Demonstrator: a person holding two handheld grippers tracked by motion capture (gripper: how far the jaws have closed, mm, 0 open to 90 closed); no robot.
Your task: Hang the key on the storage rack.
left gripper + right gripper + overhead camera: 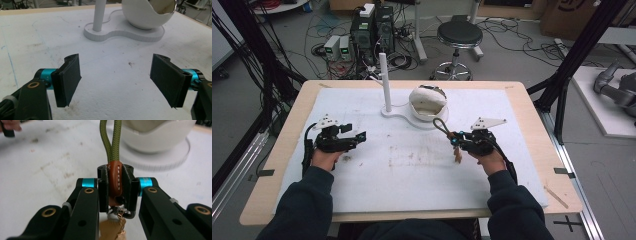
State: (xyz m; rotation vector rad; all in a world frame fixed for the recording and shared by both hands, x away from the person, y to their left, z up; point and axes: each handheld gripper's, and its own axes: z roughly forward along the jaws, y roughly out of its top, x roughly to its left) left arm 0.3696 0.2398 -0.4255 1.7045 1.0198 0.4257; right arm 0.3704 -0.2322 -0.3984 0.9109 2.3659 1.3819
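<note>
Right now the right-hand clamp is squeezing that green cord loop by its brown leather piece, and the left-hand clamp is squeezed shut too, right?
Not quite. The left gripper stands open with nothing between its pads, as the left gripper view shows. The right gripper is indeed shut on the brown leather piece of the green cord loop.

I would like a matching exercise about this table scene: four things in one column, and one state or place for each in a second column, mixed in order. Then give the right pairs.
Things:
1. left gripper
2. right gripper
3. white post
4. green cord loop

States or places:
A. stands upright on the white base
B. jaws wide apart, nothing between them
C. rises from the brown leather tab
D. jaws shut on the brown leather tab

Right pairs: 1-B, 2-D, 3-A, 4-C
</note>
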